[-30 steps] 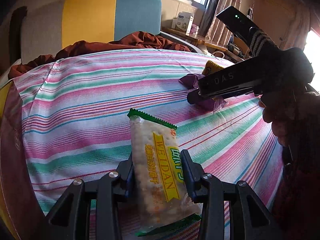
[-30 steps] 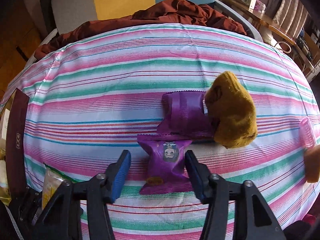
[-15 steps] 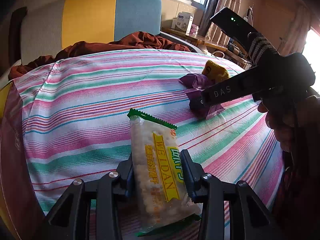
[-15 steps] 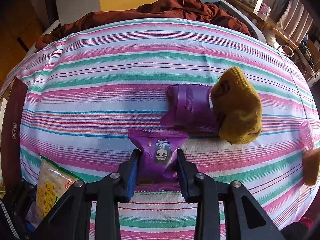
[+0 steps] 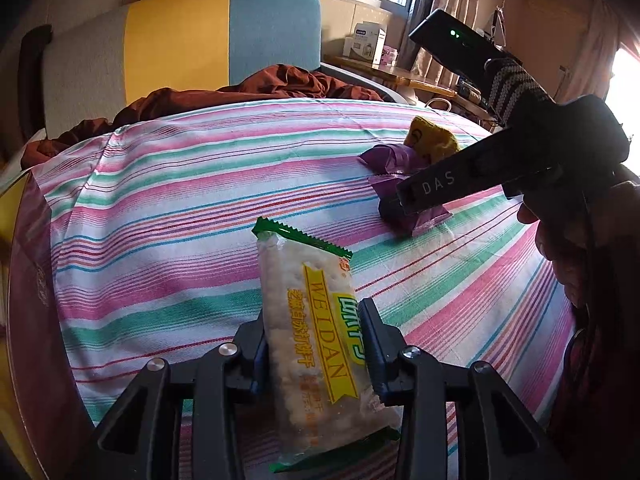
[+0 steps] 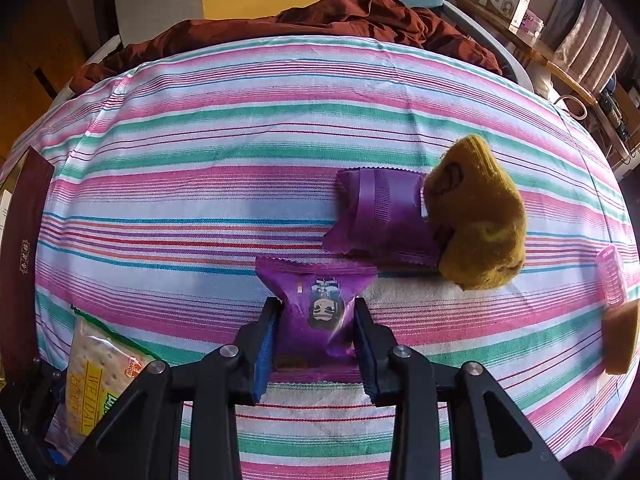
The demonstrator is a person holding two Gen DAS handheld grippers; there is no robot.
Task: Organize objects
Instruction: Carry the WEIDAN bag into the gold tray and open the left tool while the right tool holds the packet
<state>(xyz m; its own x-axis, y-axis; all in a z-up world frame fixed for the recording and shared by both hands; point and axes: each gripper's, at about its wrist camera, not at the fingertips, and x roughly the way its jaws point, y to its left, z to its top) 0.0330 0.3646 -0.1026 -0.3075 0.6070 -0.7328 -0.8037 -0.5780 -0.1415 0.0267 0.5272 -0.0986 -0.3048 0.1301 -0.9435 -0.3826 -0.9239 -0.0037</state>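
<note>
- Grip on the left: your left gripper [image 5: 316,344] has its jaws closing further on the cracker packet [image 5: 316,344], pads pressed against the wrapper's two long edges near its lower half. You hold it lengthwise, green sealed end pointing away, so the flat pack does not fold.
- Cracker packet location: it sits nearest you, well apart from the purple snack pack [image 6: 316,312] and off to that pack's left, over the striped cloth [image 5: 180,220].
- Grip on the right: your right gripper [image 6: 316,336] is clamped narrowly across the waist of the purple snack pack, between the flared sealed ends. That is the slimmest part, so the pads bite well; the wrapper puckers under them.
- Neighbours: a second purple pack [image 6: 380,216] lies just beyond the held one, nearly touching its far corner, with the mustard knitted item [image 6: 476,216] resting against that second pack's right edge. A pink roller [image 6: 612,276] and a tan block [image 6: 620,340] lie further right of the held pack, near the cloth's edge.
- Judgement: both packs appear seized but I cannot tell whether either has left the cloth. Sorting is at an early stage, since the items remain scattered.
- Risk: lifting the purple snack pack may drag its neighbour if the corners catch.
</note>
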